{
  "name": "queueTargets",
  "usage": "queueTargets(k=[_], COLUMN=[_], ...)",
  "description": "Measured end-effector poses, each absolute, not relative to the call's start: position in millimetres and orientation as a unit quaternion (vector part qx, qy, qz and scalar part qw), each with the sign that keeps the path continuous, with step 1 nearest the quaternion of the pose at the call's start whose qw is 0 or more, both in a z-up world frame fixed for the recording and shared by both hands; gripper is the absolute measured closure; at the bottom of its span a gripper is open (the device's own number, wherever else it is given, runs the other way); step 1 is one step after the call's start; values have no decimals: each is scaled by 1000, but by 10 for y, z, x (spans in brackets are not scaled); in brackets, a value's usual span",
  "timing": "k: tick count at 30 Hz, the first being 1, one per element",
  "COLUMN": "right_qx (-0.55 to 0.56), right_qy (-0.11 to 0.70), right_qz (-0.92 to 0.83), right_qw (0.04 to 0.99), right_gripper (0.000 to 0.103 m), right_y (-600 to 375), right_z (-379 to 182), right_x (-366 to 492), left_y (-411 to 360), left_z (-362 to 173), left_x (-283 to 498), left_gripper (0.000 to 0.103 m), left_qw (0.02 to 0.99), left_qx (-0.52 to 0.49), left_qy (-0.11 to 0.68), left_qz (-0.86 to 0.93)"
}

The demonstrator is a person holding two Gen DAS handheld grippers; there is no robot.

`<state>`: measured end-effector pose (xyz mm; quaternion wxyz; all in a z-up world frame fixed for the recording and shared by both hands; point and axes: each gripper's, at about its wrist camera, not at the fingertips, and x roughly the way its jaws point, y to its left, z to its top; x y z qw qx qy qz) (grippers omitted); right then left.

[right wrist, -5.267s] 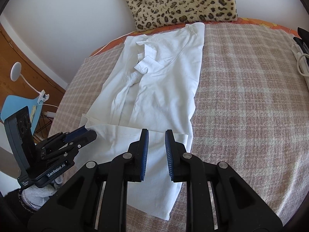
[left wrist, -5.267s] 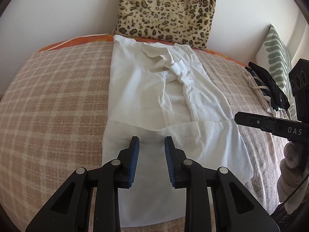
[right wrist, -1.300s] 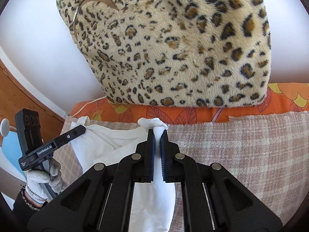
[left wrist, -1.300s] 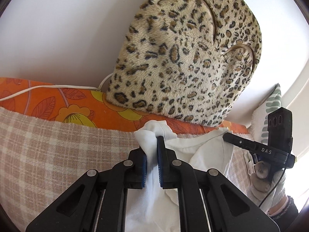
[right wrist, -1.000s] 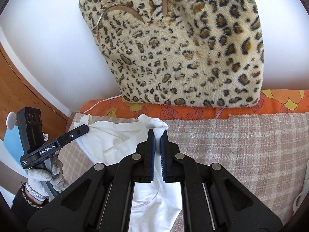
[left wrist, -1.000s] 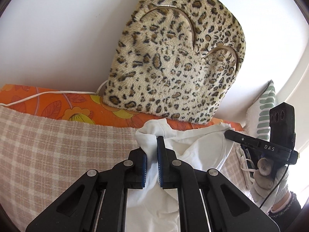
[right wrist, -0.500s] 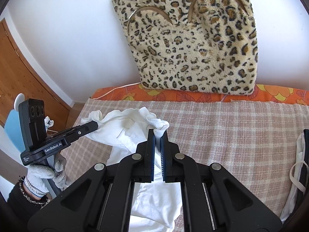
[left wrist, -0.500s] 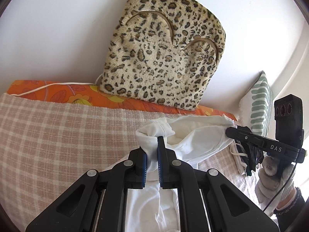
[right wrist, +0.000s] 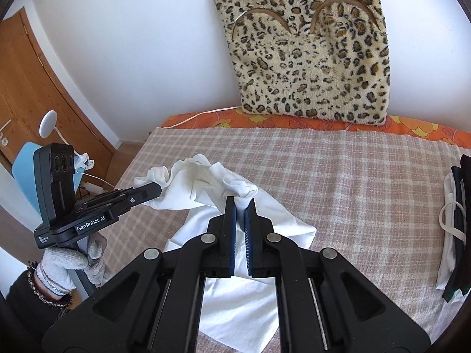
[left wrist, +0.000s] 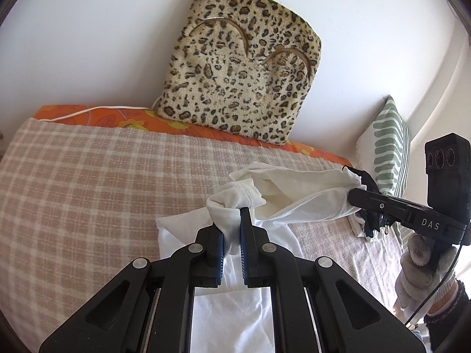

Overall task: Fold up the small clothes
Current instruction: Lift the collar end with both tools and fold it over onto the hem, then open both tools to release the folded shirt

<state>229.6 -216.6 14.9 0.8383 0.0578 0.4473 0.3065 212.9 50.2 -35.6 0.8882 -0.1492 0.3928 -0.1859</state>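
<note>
A white garment (left wrist: 297, 197) (right wrist: 203, 188) hangs lifted by its far edge between both grippers over the checked bed cover (left wrist: 88, 182) (right wrist: 353, 176). My left gripper (left wrist: 232, 217) is shut on one bunched corner. My right gripper (right wrist: 240, 203) is shut on the other corner. In the left wrist view the right gripper (left wrist: 357, 195) shows at the right with cloth in its tip. In the right wrist view the left gripper (right wrist: 157, 189) shows at the left, likewise gripping cloth. The lower part of the garment still lies flat on the cover below the fingers.
A leopard-print cushion (left wrist: 241, 70) (right wrist: 309, 44) leans on the wall at the head of the bed, over an orange flowered sheet (right wrist: 294, 122). A striped pillow (left wrist: 388, 147) and a pile of dark and white clothes (right wrist: 456, 223) lie at the right. A wooden door (right wrist: 35, 88) stands at left.
Both grippers, still shut on the garment's far corners, have drawn back from the cushion toward the near side and risen slightly, carrying the top edge over the lower part.
</note>
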Motion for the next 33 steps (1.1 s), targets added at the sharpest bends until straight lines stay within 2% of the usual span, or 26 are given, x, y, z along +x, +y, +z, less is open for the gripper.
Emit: queueTargets(k=[7, 20, 27, 31, 33], right_qx=[50, 14, -46, -92, -105], right_qy=[449, 468, 443, 444, 442], right_qz=[315, 317, 311, 313, 313], right_qw=[835, 825, 840, 835, 834], right_gripper=[97, 97, 97, 96, 93], right_y=[-2187, -2331, -2388, -2380, -2413], right_z=[47, -601, -657, -719, -728], right_x=[1768, 1080, 875, 729, 654], left_y=[446, 379, 398, 440, 456], left_z=[-494, -931, -1007, -1051, -1055], left_x=[1658, 1093, 938, 859, 792], left_gripper=[95, 95, 95, 91, 89], left_qw=[887, 881, 887, 881, 880], left_qx=[-126, -55, -2, 15, 26], left_qy=[402, 424, 418, 428, 427], left_qz=[-192, -202, -196, -203, -207])
